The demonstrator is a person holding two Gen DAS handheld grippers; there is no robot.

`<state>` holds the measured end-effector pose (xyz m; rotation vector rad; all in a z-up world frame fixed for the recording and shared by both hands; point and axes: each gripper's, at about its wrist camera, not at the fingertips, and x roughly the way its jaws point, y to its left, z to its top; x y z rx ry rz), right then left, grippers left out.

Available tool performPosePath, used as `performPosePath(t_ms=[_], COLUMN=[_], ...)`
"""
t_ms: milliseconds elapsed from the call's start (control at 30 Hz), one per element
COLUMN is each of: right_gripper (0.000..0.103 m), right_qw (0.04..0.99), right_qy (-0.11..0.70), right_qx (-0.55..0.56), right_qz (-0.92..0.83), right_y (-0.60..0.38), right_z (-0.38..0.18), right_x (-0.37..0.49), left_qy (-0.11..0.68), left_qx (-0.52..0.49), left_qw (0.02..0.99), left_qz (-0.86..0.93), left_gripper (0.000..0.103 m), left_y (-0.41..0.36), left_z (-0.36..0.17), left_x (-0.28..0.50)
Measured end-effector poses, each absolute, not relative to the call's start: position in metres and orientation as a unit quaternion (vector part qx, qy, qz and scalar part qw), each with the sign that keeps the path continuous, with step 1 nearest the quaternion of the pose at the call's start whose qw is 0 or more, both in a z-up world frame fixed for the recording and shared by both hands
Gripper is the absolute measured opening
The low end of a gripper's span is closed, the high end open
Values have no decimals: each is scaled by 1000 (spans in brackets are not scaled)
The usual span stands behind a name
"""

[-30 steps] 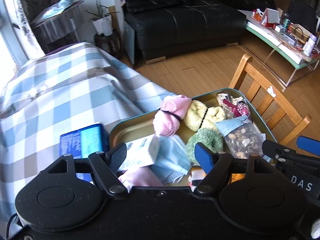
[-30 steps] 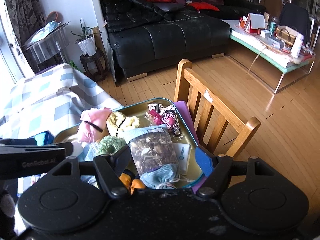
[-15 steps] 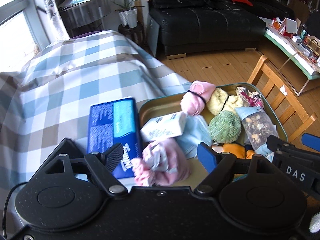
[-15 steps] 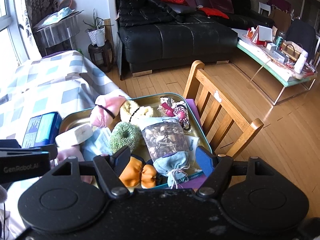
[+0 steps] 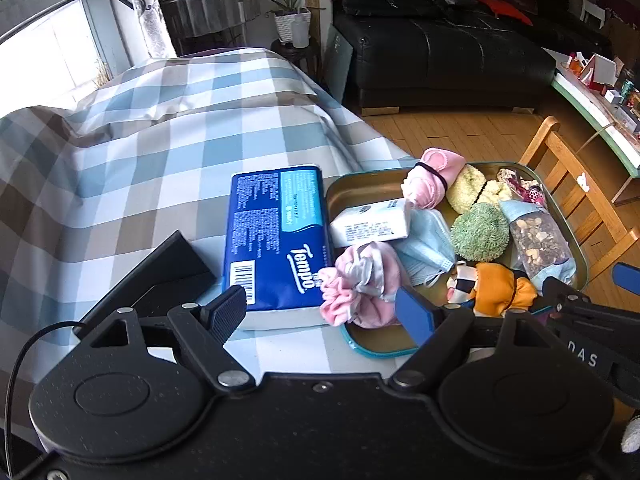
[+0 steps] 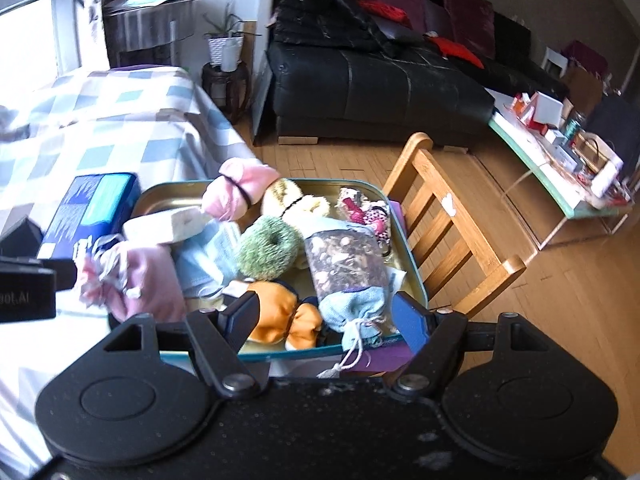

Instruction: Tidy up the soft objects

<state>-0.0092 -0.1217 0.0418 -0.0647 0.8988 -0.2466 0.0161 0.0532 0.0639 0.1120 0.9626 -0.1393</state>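
Note:
A teal-rimmed metal tray (image 5: 362, 186) (image 6: 404, 248) on the checked tablecloth holds soft things: a pink drawstring pouch (image 5: 366, 284) (image 6: 140, 276), a pink roll with a black band (image 5: 430, 182), a blue face mask (image 5: 430, 242), a green scrunchie (image 5: 480, 238) (image 6: 268, 252), a yellow fluffy item (image 5: 466, 190), an orange bow (image 5: 498, 288) (image 6: 280, 320), a potpourri sachet (image 5: 538, 240) (image 6: 348, 272) and a white tissue pack (image 5: 372, 226). My left gripper (image 5: 320, 312) is open, just short of the pink pouch. My right gripper (image 6: 322, 320) is open over the tray's near edge.
A blue Tempo tissue pack (image 5: 276, 236) lies on the cloth left of the tray. A black object (image 5: 160, 276) lies nearer left. A wooden chair (image 6: 448, 224) stands right of the tray. A black sofa (image 6: 372, 80) and a cluttered glass table (image 6: 560, 160) stand beyond.
Both grippers have pulled back and up from the tray, so more of the tray and cloth shows. Both stay open. Nothing in the tray has moved.

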Motion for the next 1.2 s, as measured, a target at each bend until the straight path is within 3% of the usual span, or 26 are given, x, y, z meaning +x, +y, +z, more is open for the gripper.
performPosePath(t_ms=[267, 1200], right_gripper=[73, 75], right_qw=[895, 897], right_qy=[429, 423], right_qx=[-30, -33], right_qz=[-118, -120], right_y=[-115, -109], right_z=[48, 52], right_x=[-24, -31], left_qy=[447, 449], left_qx=[54, 24], left_qw=[890, 891], left_qz=[-67, -61], left_gripper=[88, 89], left_y=[59, 64], left_z=[73, 71], left_x=[-2, -18])
